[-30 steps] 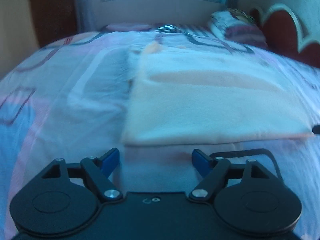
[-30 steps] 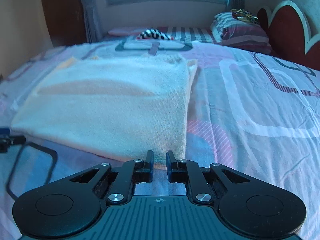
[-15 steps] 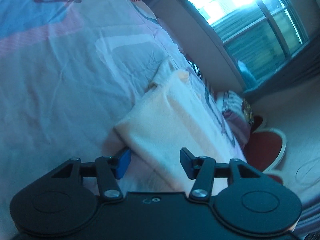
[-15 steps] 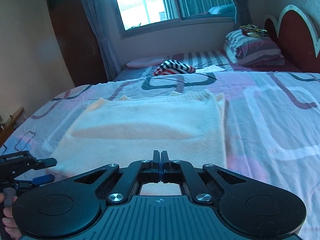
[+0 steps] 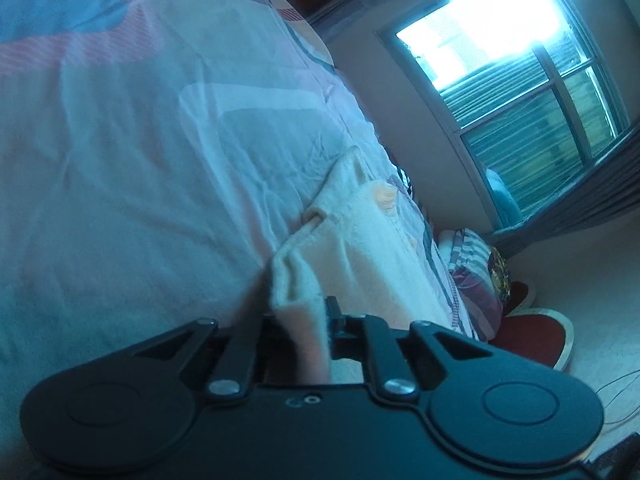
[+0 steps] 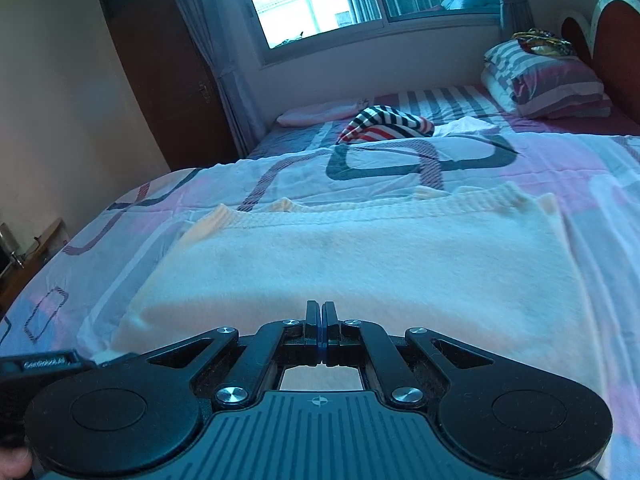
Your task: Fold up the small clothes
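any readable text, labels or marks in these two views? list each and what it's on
"GenRobot.AI", blurred and only roughly legible: white lettering on the black body of the left gripper, at the right wrist view's lower left edge.
No lettering on the cream garment, the patterned bedsheet or the striped cloth; the sheet carries shapes only.
Small embossed marks on both gripper bodies are symbols, not readable text.

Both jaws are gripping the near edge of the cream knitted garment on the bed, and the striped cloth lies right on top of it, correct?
Not quite: in the right wrist view the striped cloth lies apart, farther up the bed, beyond the cream knitted garment.
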{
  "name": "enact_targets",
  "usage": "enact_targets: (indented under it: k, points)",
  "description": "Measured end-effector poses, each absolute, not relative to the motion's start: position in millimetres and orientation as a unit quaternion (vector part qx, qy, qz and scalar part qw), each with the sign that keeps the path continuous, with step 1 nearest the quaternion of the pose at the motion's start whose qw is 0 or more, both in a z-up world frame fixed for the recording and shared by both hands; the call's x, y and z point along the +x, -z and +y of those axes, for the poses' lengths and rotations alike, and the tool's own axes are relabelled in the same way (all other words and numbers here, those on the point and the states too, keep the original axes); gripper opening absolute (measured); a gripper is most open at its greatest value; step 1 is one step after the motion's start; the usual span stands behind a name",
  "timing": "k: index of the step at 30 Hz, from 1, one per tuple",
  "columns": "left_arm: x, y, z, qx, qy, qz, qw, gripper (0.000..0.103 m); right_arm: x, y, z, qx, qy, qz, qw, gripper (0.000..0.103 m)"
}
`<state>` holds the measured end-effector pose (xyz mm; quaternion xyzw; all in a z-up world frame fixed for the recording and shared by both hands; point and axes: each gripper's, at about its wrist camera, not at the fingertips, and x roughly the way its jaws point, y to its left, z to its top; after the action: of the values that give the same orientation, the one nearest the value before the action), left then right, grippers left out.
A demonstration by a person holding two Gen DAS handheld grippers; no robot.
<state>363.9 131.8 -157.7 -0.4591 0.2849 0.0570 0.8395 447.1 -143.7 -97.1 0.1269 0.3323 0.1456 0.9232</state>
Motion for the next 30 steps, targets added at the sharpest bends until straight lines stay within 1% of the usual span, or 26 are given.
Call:
enact_targets:
  k: [1, 3, 5, 6, 7, 9, 10, 11, 12, 13, 15, 18, 21, 24, 27, 30]
  points:
    - [364, 158, 132, -0.460, -0.055, 0.283, 0.840, 0.012, 452, 100, -141, 0.125, -0.148, 0.333, 0.923, 0.000]
    - [361, 159, 132, -0.462, -0.048, 0.274, 0.842, 0.018, 460, 112, -133, 0.108, -0.141, 0.351, 0.920, 0.000]
    - [361, 158, 130, -0.456, -0.049, 0.274, 0.845, 0.016, 460, 123, -131, 0.106, -0.137, 0.353, 0.919, 0.000]
    - [361, 156, 130, -0.453, -0.051, 0.279, 0.845, 0.008, 459, 124, -133, 0.106, -0.138, 0.351, 0.920, 0.000]
    - [361, 151, 130, -0.450, -0.052, 0.280, 0.846, 0.006, 458, 123, -133, 0.105, -0.137, 0.353, 0.919, 0.000]
    - [356, 137, 129, -0.436, -0.036, 0.254, 0.863, 0.006, 459, 123, -135, 0.108, -0.139, 0.357, 0.917, 0.000]
    - [357, 132, 127, -0.423, -0.030, 0.254, 0.869, 0.007, 460, 123, -136, 0.110, -0.139, 0.357, 0.917, 0.000]
    - [362, 132, 126, -0.418, -0.029, 0.266, 0.868, 0.008, 461, 124, -137, 0.112, -0.139, 0.357, 0.917, 0.000]
    - [369, 137, 125, -0.413, -0.034, 0.293, 0.862, 0.012, 462, 124, -137, 0.115, -0.138, 0.357, 0.917, 0.000]
    - [374, 141, 126, -0.407, -0.046, 0.314, 0.857, 0.011, 461, 124, -137, 0.118, -0.137, 0.358, 0.916, 0.000]
    - [373, 143, 129, -0.415, -0.037, 0.308, 0.855, 0.006, 462, 123, -138, 0.123, -0.136, 0.361, 0.915, 0.000]
    - [371, 123, 120, -0.381, -0.021, 0.292, 0.877, 0.006, 464, 123, -142, 0.133, -0.142, 0.363, 0.911, 0.000]
    - [377, 89, 92, -0.308, 0.014, 0.283, 0.908, 0.006, 462, 118, -155, 0.172, -0.142, 0.361, 0.905, 0.000]
    - [389, 63, 54, -0.244, 0.058, 0.289, 0.924, 0.006, 451, 108, -182, 0.208, -0.116, 0.343, 0.909, 0.000]
    - [402, 45, 6, -0.183, 0.109, 0.299, 0.930, 0.006, 441, 98, -221, 0.239, -0.087, 0.325, 0.911, 0.000]
    - [407, 39, -46, -0.128, 0.153, 0.313, 0.928, 0.006, 430, 88, -267, 0.275, -0.055, 0.307, 0.910, 0.000]
